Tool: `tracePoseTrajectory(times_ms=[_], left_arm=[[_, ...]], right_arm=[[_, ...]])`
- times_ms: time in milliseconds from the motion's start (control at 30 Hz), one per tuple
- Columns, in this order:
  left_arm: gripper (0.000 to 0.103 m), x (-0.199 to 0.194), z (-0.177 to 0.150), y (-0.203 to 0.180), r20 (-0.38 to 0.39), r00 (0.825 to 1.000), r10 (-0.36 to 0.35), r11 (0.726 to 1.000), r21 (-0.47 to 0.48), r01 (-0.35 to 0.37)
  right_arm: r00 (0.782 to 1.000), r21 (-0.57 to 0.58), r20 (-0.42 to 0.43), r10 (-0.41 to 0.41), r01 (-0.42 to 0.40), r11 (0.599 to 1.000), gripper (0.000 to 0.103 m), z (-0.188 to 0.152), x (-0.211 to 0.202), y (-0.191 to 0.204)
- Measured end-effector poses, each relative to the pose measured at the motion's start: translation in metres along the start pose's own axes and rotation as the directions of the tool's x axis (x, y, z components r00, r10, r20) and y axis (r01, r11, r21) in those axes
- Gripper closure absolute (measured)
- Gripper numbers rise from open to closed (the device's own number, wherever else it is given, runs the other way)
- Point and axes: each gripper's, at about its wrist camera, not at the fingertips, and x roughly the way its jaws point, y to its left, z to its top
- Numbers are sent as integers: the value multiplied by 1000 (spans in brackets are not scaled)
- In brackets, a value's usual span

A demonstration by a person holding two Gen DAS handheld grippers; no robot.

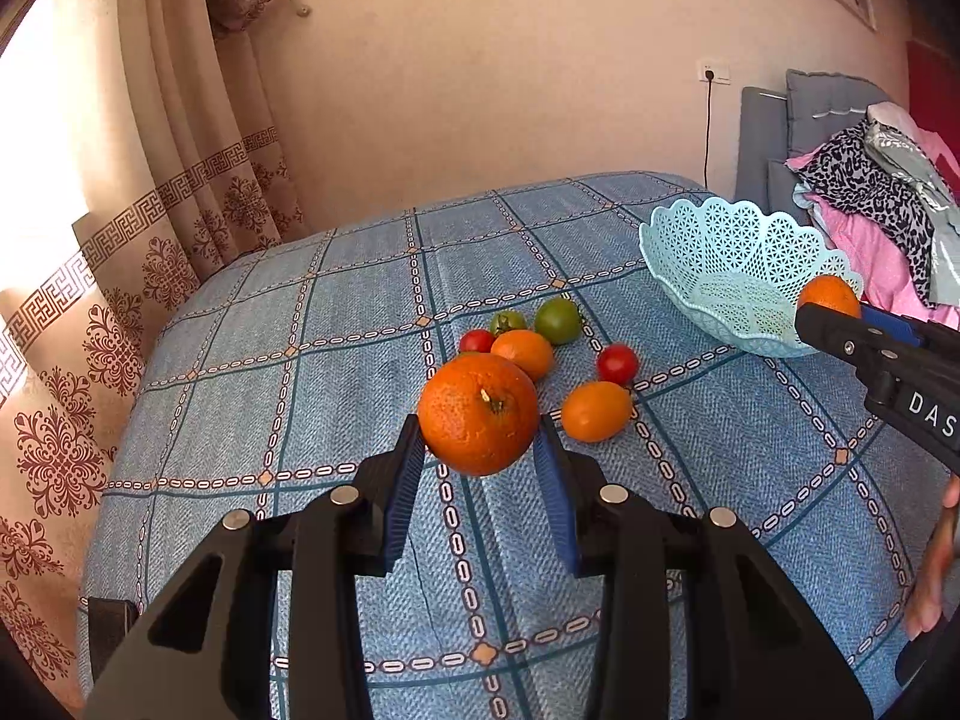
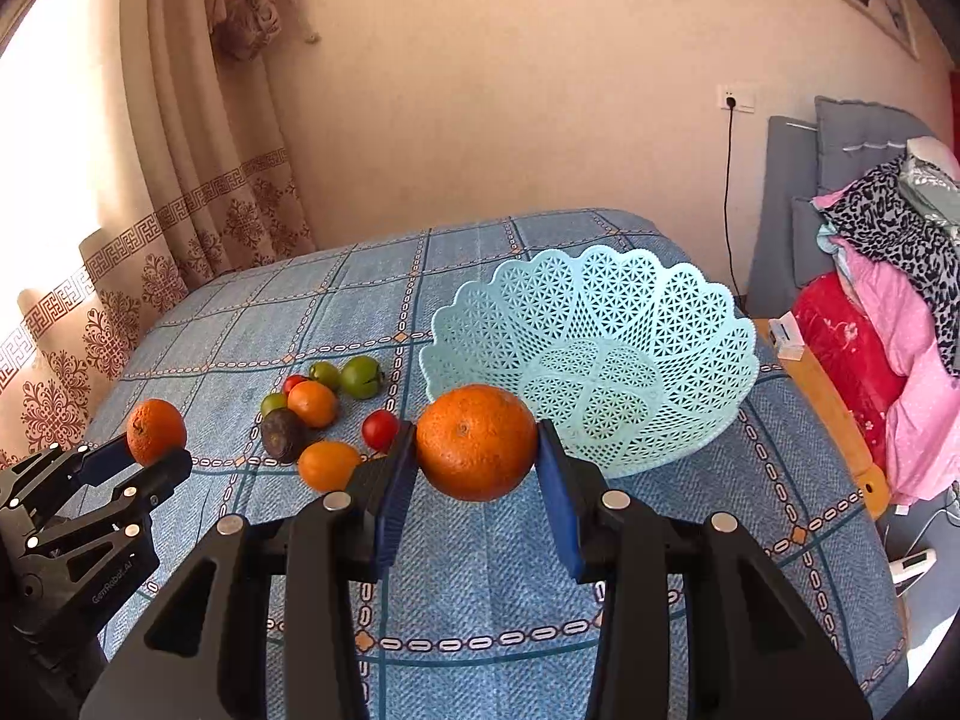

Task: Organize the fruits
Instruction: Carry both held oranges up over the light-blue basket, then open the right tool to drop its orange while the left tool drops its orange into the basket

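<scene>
My left gripper point(image 1: 479, 441) is shut on a large orange point(image 1: 478, 414) and holds it above the blue checked cloth. The right gripper point(image 2: 476, 450) is shut on a second orange point(image 2: 476, 441), just in front of the near rim of the light blue lattice basket point(image 2: 600, 354), which has nothing in it. On the cloth lies a cluster of loose fruit: a small orange point(image 2: 312, 403), an oval orange fruit point(image 2: 329, 465), a red tomato point(image 2: 380, 428), green tomatoes point(image 2: 361, 377) and a dark fruit point(image 2: 283, 434). Each view also shows the other gripper from the side with its orange point(image 1: 828, 296).
The cloth-covered table point(image 1: 372, 312) stands by patterned curtains point(image 1: 156, 198) on the left and a beige wall behind. A pile of clothes point(image 2: 888, 312) on a grey headboard lies to the right, beside a wooden edge point(image 2: 834, 414). A hand point(image 1: 936, 564) shows at the right border.
</scene>
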Motion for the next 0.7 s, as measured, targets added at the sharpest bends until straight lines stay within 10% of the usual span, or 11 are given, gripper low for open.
tracePoseTrajectory(times_ms=[700], left_arm=[[64,51,83,-100,42,992,-119,985,131,113]], right_arm=[[991,45,-20,-134,134,990,63,42,49,-83]])
